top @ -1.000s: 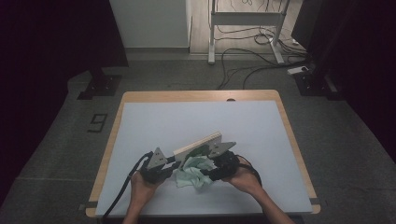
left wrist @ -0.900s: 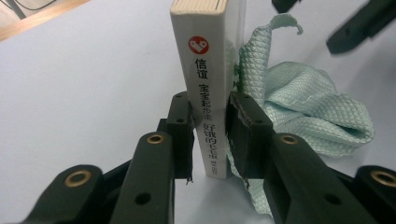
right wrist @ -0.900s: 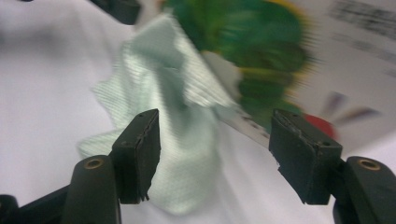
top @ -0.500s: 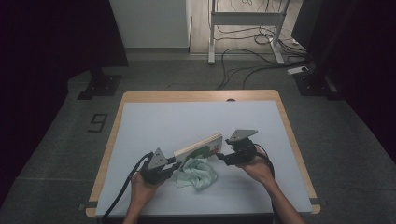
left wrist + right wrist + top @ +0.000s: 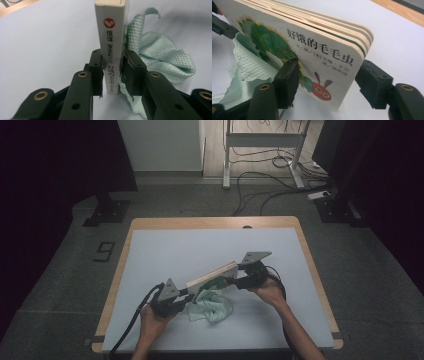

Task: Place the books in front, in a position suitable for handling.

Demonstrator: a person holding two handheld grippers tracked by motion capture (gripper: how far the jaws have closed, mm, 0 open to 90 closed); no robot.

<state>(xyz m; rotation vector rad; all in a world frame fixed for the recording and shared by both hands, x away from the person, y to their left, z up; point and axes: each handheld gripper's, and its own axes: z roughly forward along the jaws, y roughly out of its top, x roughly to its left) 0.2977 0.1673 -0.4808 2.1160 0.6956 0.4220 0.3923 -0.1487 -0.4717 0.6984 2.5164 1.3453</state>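
Thick white board book [image 5: 212,275] with a green caterpillar on its cover is held up off the pale grey table [image 5: 200,245], slanting between the two hands near the front edge. Its spine with a red round mark and black letters shows in the left gripper view [image 5: 110,37], and its cover with the caterpillar's red face shows in the right gripper view [image 5: 312,50].

The left gripper [image 5: 176,299] clamps the book at one short end. Both black jaws press flat on the covers, one on each side of the spine, and an edge of the cloth is caught next to one jaw.

The right gripper [image 5: 235,281] is at the other end of the book. Its jaws have just been closing a bit, with the book's corner between them. One jaw sits against the cover by the caterpillar. The other jaw stands a little way off from the page edges, so it seems not to be squeezing the book, though that side is hard to see.

A crumpled mint green cloth [image 5: 212,305] with a tiny diamond pattern lies on the table just under the book. It touches the book's cover [image 5: 249,67] and bunches up beside it [image 5: 162,57].
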